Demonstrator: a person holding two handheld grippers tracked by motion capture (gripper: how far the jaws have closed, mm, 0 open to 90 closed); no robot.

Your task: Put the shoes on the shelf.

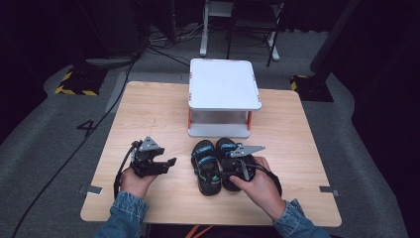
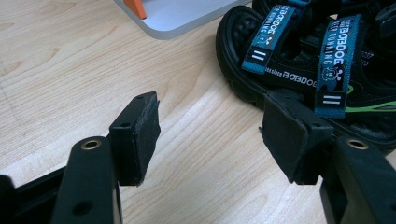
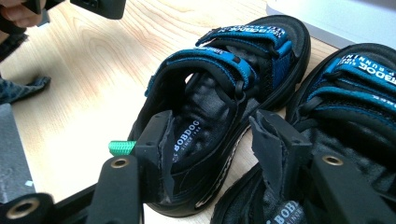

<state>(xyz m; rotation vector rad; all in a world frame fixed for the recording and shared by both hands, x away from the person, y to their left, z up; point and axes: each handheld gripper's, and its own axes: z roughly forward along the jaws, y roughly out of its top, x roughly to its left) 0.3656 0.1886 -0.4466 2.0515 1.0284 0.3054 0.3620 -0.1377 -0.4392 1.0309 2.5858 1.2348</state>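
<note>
Two black sandals with blue straps lie side by side at the table's front centre, the left sandal [image 1: 204,167] and the right sandal [image 1: 226,147]. My right gripper [image 1: 225,171] is low over their heels and open. In the right gripper view its [image 3: 215,149] jaws straddle the inner side wall of the left sandal [image 3: 224,79]: one jaw is inside the heel, the other by the right sandal [image 3: 355,88]. My left gripper [image 1: 171,162] stands open just left of the pair, with bare table between its [image 2: 210,126] jaws and the left sandal [image 2: 280,79] beside its right jaw.
A white two-tier stand [image 1: 224,84] with orange posts sits at the back centre, just beyond the sandals' toes; its base [image 2: 182,18] is near. The wooden table [image 1: 148,114] has room on both sides. A green heel tab [image 3: 121,148] sticks out of the left sandal.
</note>
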